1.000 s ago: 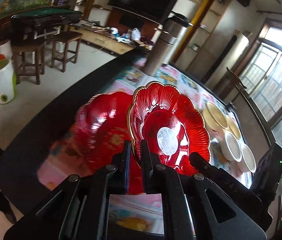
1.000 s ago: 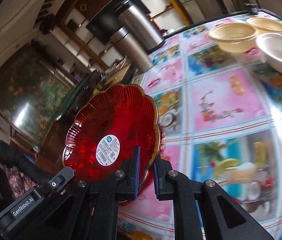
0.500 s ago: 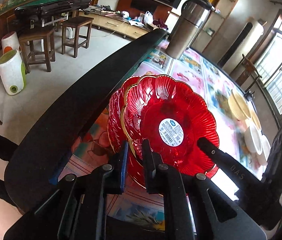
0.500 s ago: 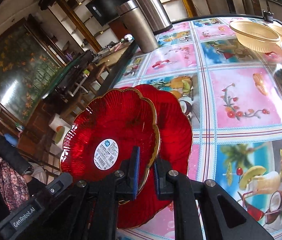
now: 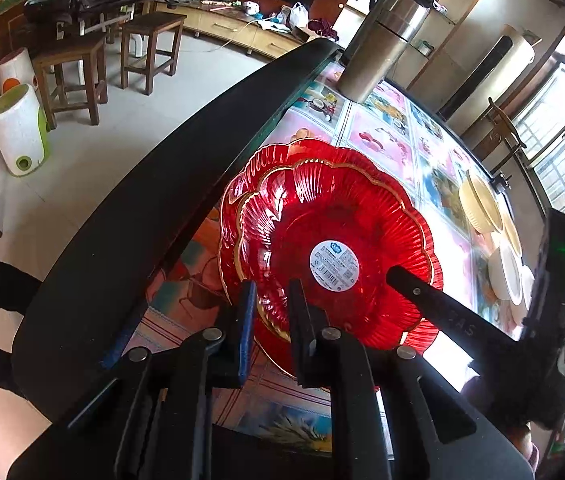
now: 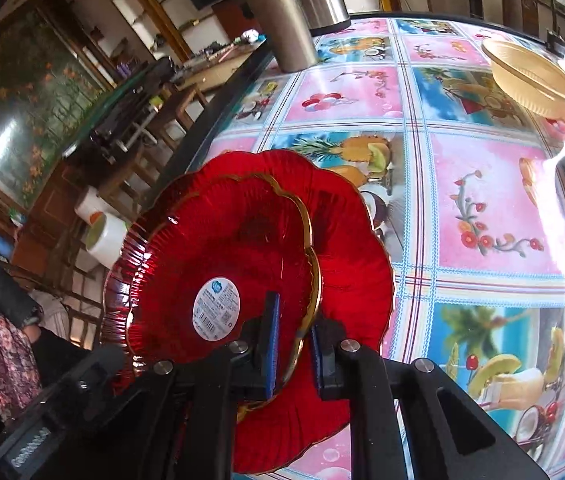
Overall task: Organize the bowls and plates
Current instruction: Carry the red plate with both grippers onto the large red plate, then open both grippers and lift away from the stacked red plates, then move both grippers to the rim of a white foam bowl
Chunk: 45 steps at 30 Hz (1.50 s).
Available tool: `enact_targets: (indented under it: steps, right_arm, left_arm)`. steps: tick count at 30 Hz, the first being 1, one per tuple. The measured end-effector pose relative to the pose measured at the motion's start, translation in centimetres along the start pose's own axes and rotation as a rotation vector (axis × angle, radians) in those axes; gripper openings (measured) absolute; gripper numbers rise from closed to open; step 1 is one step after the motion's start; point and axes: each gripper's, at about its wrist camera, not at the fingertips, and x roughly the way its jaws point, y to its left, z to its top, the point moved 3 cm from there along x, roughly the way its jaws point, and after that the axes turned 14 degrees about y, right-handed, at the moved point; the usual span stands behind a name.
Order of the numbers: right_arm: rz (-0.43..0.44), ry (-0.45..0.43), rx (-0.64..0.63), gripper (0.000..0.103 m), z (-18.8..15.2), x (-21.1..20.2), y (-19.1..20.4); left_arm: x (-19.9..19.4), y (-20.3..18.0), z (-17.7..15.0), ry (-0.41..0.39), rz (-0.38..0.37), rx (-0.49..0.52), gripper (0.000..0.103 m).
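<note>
A red scalloped plate [image 5: 334,216] with a gold rim and a white sticker is held by both grippers. My left gripper [image 5: 270,300] is shut on its near rim. The right gripper [image 6: 292,320] is shut on the rim at the other side, and one of its fingers [image 5: 422,292] reaches in from the right. The plate [image 6: 222,240] sits low and tilted over a second red plate [image 6: 354,240] lying on the fruit-print tablecloth [image 6: 482,208]. That lower plate's rim [image 5: 234,192] shows at the left.
Cream bowls [image 5: 478,204] and white bowls [image 5: 506,276] stand at the far right of the table; one cream bowl [image 6: 530,80] shows in the right wrist view. A steel flask [image 5: 382,40] stands at the back. The table's black edge [image 5: 162,208] runs close on the left.
Both grippers have carried the stickered plate down and over the second red plate, which now lies right beneath it. The held plate is flatter than a second ago.
</note>
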Motion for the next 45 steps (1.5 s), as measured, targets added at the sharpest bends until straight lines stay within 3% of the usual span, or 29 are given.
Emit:
enact_targets:
  steps: [3,5,6,7,8,13,15,17,21,25,27,32,36,40,45]
  right_arm:
    - [-0.022,0.024,-0.003,0.017,0.1,0.1,0.2]
    - [-0.014,0.040,-0.003,0.022,0.0,0.1,0.2]
    - [0.000,0.039,-0.002,0.025,0.0,0.0,0.2]
    - [0.003,0.026,-0.002,0.032,-0.1,-0.4,0.1]
    - [-0.002,0.012,-0.005,0.041,-0.1,-0.7,0.1]
    - [0.084,-0.104,-0.042,0.046,-0.9,-3.5,-0.5]
    - [0.142,-0.193,-0.047,0.058,-1.5,-5.2,-1.4]
    - [0.177,-0.277,-0.043,0.075,-2.4,-6.5,-2.8]
    - [0.249,-0.401,0.005,0.075,-4.3,-8.4,-6.6]
    - [0.188,-0.508,0.074,0.081,-6.4,-9.2,-11.7]
    - [0.161,-0.507,0.135,0.082,-7.0,-9.1,-14.4]
    - [0.214,-0.427,0.309,0.083,-7.7,-8.9,-19.9]
    - [0.331,-0.373,0.430,0.081,-8.1,-7.9,-22.8]
    - [0.357,-0.377,0.418,0.083,-8.5,-8.1,-23.4]
    - [0.354,-0.421,0.430,0.083,-8.8,-10.0,-26.4]
  left_arm:
    - [-0.6,0.4,-0.1,0.002,-0.019,-0.015,0.014]
    - [-1.1,0.6,-0.4,-0.016,-0.001,-0.024,0.028]
    - [-1.5,0.7,-0.5,-0.028,0.006,-0.031,0.046]
    - [-1.7,0.8,-0.6,-0.042,0.007,-0.036,0.058]
    - [-2.1,1.0,-0.5,-0.058,0.008,-0.042,0.059]
    - [-3.2,1.4,-0.9,-0.104,0.001,-0.064,0.059]
    - [-3.4,1.3,-1.1,-0.116,-0.003,-0.070,0.059]
    - [-3.7,1.0,-1.5,-0.137,0.004,-0.065,0.059]
    - [-4.0,-0.3,-2.2,-0.163,-0.007,-0.049,0.060]
    - [-3.6,-2.7,-3.3,-0.157,-0.005,0.015,0.061]
    - [-3.3,-4.4,-3.8,-0.146,-0.005,0.058,0.061]
    - [-2.2,-9.1,-5.0,-0.117,-0.019,0.170,0.061]
    - [-0.9,-13.3,-6.8,-0.089,-0.005,0.296,0.061]
    - [0.1,-16.7,-8.0,-0.043,0.003,0.399,0.061]
    - [1.1,-20.2,-7.3,0.016,-0.039,0.442,0.061]
